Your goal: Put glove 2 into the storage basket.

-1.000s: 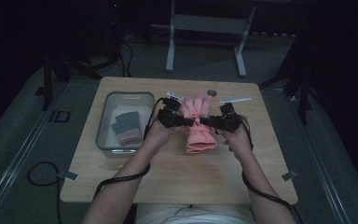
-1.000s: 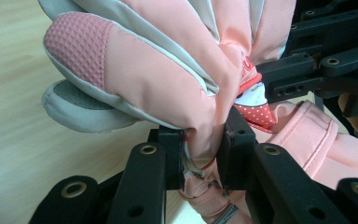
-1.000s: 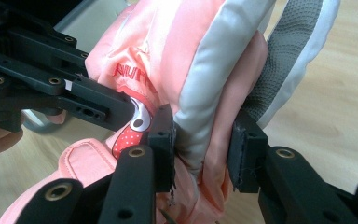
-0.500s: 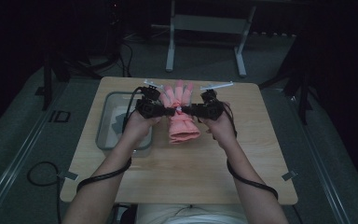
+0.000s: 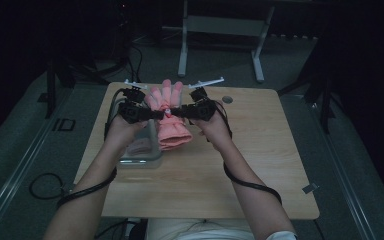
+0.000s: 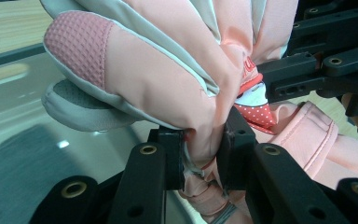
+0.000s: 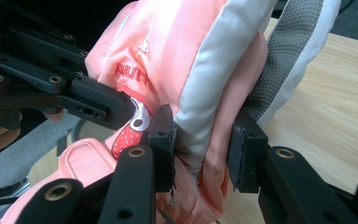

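A pink padded glove (image 5: 169,120) with grey trim hangs in the air between both grippers, fingers pointing away from the person and cuff hanging down. My left gripper (image 5: 156,114) pinches its left side, and in the left gripper view the jaws are shut on a fold of the glove (image 6: 168,70). My right gripper (image 5: 176,112) clamps the other side; the right gripper view has its jaws squeezing the glove (image 7: 200,70). The glove hangs over the right edge of a clear plastic bin (image 5: 136,154) on the wooden table (image 5: 250,165).
The clear bin holds some pale cloth, partly hidden by the left hand. A small round grey disc (image 5: 227,100) lies on the table's far right part. A metal stand (image 5: 220,30) rises on the floor behind the table. Cables trail from both forearms.
Both grippers have carried the glove up and to the left, from over the table's middle toward the bin. Both stayed shut on it throughout.
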`<state>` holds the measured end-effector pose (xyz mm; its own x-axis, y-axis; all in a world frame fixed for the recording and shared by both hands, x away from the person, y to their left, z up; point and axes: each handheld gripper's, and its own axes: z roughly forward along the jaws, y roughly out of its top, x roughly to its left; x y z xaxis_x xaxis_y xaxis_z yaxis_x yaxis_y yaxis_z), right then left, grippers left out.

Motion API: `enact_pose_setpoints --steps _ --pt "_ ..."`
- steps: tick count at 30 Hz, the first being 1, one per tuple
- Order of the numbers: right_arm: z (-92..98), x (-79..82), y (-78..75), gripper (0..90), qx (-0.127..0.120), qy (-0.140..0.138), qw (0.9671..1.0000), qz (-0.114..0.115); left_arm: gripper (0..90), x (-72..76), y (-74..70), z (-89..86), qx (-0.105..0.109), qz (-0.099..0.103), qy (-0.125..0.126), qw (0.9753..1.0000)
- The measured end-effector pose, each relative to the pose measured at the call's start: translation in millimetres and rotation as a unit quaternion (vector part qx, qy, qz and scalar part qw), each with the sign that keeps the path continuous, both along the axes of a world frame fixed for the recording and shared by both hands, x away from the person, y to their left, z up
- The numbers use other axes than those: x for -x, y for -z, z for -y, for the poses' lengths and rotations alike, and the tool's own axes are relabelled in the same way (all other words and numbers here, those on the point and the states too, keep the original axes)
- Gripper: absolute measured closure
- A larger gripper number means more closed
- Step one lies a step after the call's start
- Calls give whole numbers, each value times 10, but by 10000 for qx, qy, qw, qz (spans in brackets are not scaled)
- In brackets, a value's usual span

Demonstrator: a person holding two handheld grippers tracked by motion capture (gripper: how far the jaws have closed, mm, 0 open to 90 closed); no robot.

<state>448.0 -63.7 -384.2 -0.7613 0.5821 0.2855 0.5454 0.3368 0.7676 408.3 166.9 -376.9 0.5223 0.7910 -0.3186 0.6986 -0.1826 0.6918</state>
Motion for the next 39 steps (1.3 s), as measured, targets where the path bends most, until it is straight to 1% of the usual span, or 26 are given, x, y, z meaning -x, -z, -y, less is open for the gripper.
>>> enact_pose_setpoints --steps 5,10,15,18,22,25,26,33,39 --pt "-251 -24 -16 664 15 -156 9999 -4 739 36 -15 -225 -45 -10 -153 9999" --pt "-489 -72 -7 664 70 -297 9995 2 739 55 18 -442 24 -49 -345 9994" --pt "-708 -118 7 664 105 -433 9990 5 739 62 39 -623 -7 -60 -516 9987" --pt "-816 -161 41 664 136 -486 9987 -19 739 46 91 -706 9 -108 -622 9980" --pt "-944 -222 129 665 237 -511 9984 -52 739 10 211 -789 27 -171 -741 9971" --pt "-1021 -253 229 664 328 -510 9981 -75 739 -28 334 -838 62 -277 -784 9965" --pt "-1036 -267 268 664 348 -511 9980 -117 739 -40 378 -847 75 -320 -789 9963" --pt "-1044 -352 565 664 549 -486 9965 -405 738 -135 694 -811 142 -613 -786 9949" --pt "-1045 -401 753 663 747 -473 9943 -597 738 -191 886 -781 46 -835 -771 9935"
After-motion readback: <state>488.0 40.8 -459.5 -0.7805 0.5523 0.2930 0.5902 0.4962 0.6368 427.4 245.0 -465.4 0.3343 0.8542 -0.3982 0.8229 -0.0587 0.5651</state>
